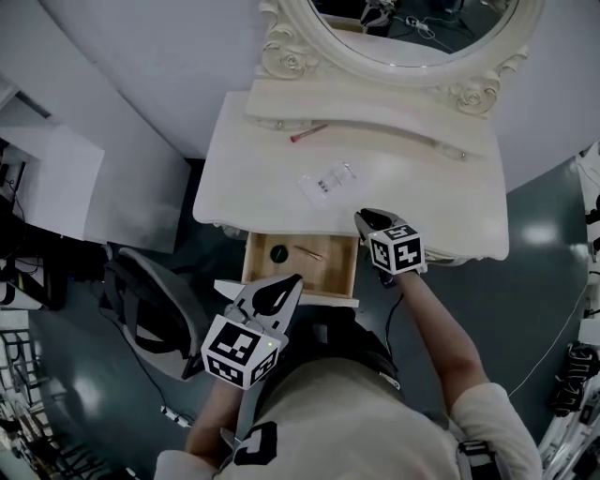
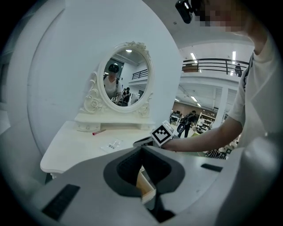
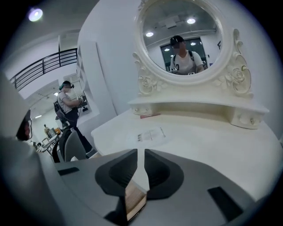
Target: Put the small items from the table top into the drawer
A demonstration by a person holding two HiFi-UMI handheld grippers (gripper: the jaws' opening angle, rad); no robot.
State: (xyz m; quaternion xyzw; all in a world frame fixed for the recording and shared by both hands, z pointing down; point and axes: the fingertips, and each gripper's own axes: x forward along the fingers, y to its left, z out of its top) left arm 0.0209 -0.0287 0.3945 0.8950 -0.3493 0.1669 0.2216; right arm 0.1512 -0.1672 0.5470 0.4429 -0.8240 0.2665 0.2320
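A clear flat packet (image 1: 328,181) and a red pen (image 1: 307,134) lie on the white dressing table (image 1: 441,202). The wooden drawer (image 1: 330,250) stands pulled out under the table's front edge. Inside it sit a small black round item (image 1: 278,253) and a thin stick (image 1: 307,251). My right gripper (image 1: 361,217) hovers at the table's front edge, over the drawer's right end, shut and empty. My left gripper (image 1: 295,281) hangs over the drawer's front panel, also shut with nothing in it. The packet (image 3: 150,134) and the pen (image 3: 150,115) lie ahead of the right gripper (image 3: 144,152). The left gripper view shows the left gripper (image 2: 141,149) facing both.
An oval mirror (image 1: 412,28) in an ornate white frame stands on a raised ledge (image 1: 375,120) at the table's back. A grey chair (image 1: 155,300) is to the left of the drawer. A white cabinet (image 1: 56,183) stands further left. Dark floor surrounds the table.
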